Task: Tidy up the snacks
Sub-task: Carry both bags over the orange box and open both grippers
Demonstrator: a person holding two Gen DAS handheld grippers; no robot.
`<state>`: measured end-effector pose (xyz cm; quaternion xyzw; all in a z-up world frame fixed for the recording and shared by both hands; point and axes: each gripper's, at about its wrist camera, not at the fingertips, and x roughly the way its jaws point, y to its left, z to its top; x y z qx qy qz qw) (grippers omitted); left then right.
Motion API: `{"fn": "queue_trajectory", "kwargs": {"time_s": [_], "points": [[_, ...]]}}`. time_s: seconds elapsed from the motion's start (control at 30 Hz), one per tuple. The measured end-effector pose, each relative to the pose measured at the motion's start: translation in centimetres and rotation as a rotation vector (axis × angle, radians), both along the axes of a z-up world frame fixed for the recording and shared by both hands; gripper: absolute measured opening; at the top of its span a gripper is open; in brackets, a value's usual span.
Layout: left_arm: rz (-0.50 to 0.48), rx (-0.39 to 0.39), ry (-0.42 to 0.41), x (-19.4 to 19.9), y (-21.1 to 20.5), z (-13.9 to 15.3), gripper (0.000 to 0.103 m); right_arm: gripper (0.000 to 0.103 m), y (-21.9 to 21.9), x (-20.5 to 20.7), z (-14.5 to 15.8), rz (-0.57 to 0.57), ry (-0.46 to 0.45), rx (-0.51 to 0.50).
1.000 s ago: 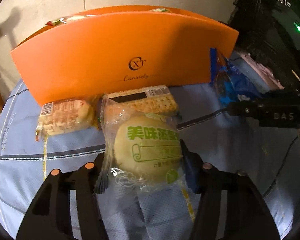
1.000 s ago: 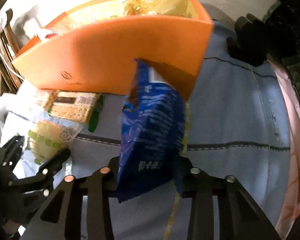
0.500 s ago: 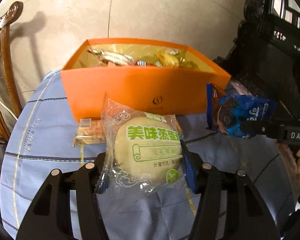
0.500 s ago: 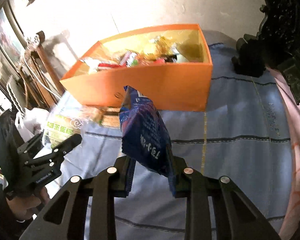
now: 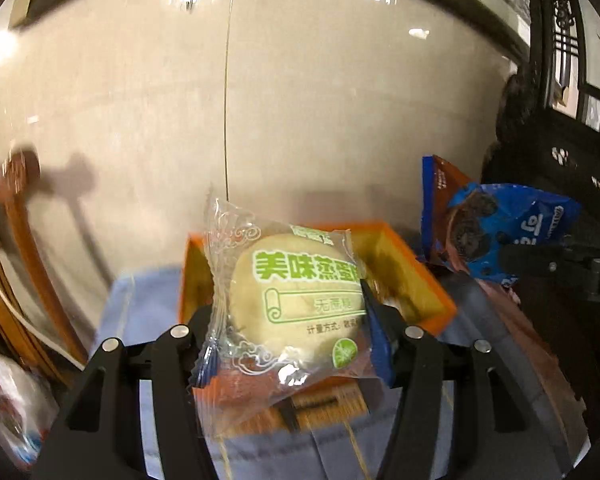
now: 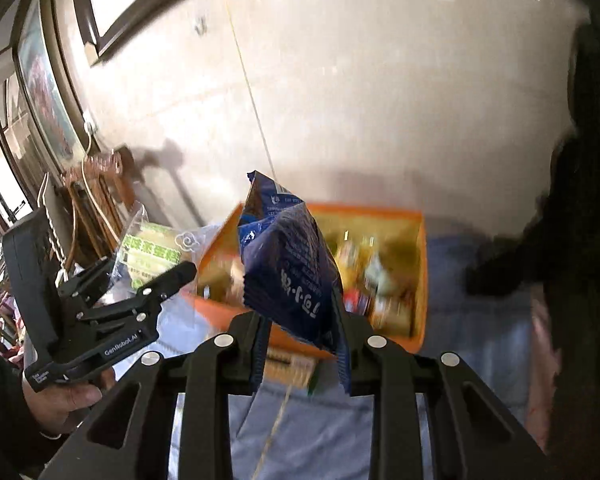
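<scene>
My left gripper [image 5: 290,320] is shut on a clear-wrapped round cake with green lettering [image 5: 296,292] and holds it high above the orange box [image 5: 420,280]. My right gripper [image 6: 300,328] is shut on a blue cookie packet [image 6: 288,268], raised over the orange box [image 6: 418,280], which holds several wrapped snacks. The blue packet also shows at the right in the left wrist view [image 5: 492,228]. The left gripper and its cake show at the left in the right wrist view [image 6: 140,276].
A cracker pack [image 6: 288,364] lies on the blue cloth [image 6: 480,344] in front of the box. A wooden chair [image 5: 16,264] stands at the left. Dark carved furniture [image 5: 560,140] is at the right. A beige wall is behind.
Both grippers have risen with their snacks and tilted up, from table level to above the box. The box now looks smaller and lower in both views.
</scene>
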<state>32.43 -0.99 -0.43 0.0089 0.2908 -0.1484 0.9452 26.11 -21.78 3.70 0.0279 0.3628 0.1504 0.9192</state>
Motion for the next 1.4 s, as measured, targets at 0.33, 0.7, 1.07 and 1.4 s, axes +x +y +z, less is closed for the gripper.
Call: {"fn": "queue_trajectory", "kwargs": {"time_s": [0.33, 0.7, 1.07, 1.4], "points": [[0.035, 0.034, -0.031, 3.1, 0.1, 2.6, 0.057, 0.028, 0.2, 2.4, 2.3, -0.033, -0.026, -0.027], [0.053, 0.050, -0.005, 4.8, 0.0, 0.4, 0.057, 0.028, 0.7, 3.7, 0.8, -0.060, -0.016, -0.063], [0.084, 0.042, 0.004, 7.5, 0.4, -0.5, 0.098, 0.084, 1.6, 7.1, -0.2, -0.056, 0.019, -0.124], [0.103, 0.039, 0.036, 7.2, 2.3, -1.5, 0.099, 0.099, 0.8, 6.0, -1.6, -0.106, 0.021, -0.160]]}}
